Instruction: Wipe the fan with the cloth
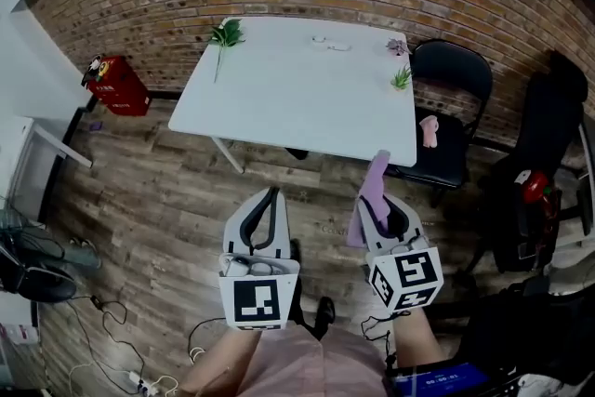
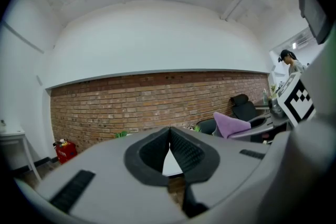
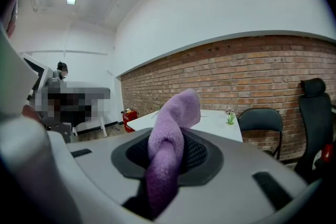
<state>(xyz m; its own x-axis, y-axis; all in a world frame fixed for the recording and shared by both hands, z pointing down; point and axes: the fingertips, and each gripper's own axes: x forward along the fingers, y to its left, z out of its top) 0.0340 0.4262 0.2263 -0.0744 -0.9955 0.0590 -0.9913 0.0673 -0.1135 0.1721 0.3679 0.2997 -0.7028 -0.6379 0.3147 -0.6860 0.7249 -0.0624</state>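
Observation:
A purple cloth point(image 1: 376, 183) sticks up from between the jaws of my right gripper point(image 1: 378, 202), which is shut on it. In the right gripper view the cloth point(image 3: 170, 131) fills the gap between the black pads point(image 3: 202, 155) and droops over them. My left gripper point(image 1: 271, 194) is beside it on the left, shut with nothing in it; its pads point(image 2: 184, 149) meet at the tips. Both grippers hover above the wooden floor, short of the white table point(image 1: 297, 93). No fan shows in any view.
The table carries a leafy green sprig point(image 1: 225, 36), a small potted plant point(image 1: 401, 78) and small items at its far edge. A black chair point(image 1: 450, 112) with a pink rag point(image 1: 429, 130) stands at its right. A red box point(image 1: 119, 86) sits by the brick wall. Cables point(image 1: 112, 344) lie on the floor at the left.

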